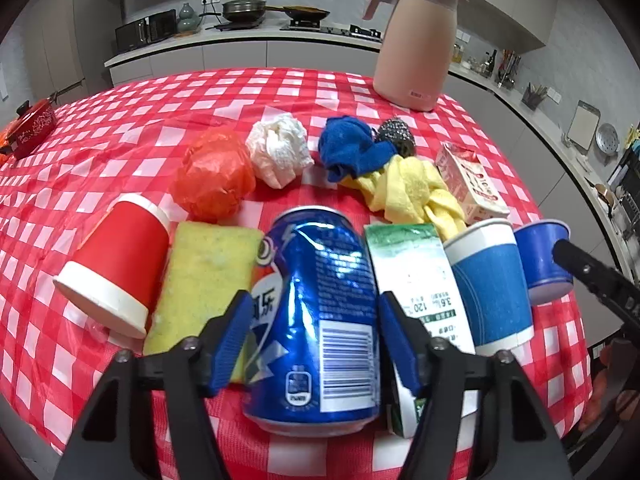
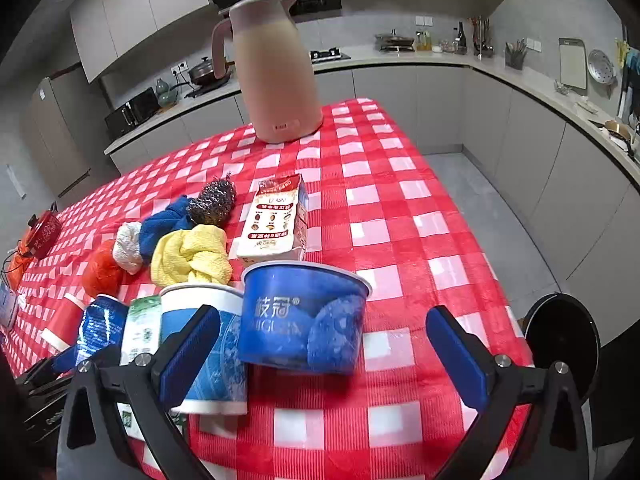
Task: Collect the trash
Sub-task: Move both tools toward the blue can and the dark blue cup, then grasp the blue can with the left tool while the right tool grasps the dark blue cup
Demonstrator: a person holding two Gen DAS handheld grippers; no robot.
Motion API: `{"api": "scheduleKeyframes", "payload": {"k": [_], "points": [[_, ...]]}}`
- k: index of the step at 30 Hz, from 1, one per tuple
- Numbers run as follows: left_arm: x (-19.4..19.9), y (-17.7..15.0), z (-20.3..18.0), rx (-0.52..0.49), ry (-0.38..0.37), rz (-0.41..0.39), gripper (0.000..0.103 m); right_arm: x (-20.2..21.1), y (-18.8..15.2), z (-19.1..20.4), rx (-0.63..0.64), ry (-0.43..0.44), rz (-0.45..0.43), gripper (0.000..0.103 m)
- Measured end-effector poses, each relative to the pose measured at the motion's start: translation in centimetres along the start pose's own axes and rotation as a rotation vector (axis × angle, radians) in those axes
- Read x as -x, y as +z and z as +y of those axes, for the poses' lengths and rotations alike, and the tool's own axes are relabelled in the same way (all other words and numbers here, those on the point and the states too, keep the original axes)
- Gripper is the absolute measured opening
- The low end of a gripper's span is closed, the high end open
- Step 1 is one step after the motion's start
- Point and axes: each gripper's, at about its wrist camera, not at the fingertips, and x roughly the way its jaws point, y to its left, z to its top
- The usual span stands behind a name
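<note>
A dented blue soda can [image 1: 320, 312] lies on the red checked tablecloth [image 1: 160, 112] near its front edge. My left gripper [image 1: 316, 340] has a blue pad against each side of the can. To the can's left lie a yellow sponge [image 1: 204, 276] and a tipped red paper cup [image 1: 116, 264]. To its right are a green-and-white carton [image 1: 416, 280], a blue-and-white paper cup [image 1: 488, 280] and a small blue tub [image 1: 544, 256]. In the right wrist view my right gripper [image 2: 320, 356] stands wide open around the blue tub [image 2: 300, 316], pads apart from it.
Behind the row lie an orange plastic bag [image 1: 216, 172], a white paper wad [image 1: 280, 148], blue cloth [image 1: 352, 148], yellow cloth [image 1: 412, 192], a steel scourer [image 1: 396, 132] and a red-printed carton [image 2: 276, 220]. A pink jug [image 1: 416, 40] stands at the far side. Kitchen counters ring the table.
</note>
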Motion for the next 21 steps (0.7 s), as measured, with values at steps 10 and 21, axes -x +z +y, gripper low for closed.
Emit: {"api": "scheduleKeyframes", "payload": {"k": [10,21], "points": [[-0.2,0.1,0.1,0.009,-0.010,0.007,0.065,-3.1,0.0,-0.5,-0.039,0.054,0.069,0.094],[-0.1,-0.4,0.3,0.013,-0.033,-0.019,0.062,-3.2,-0.4,0.0,-0.016,0.066,0.071,0.083]]}}
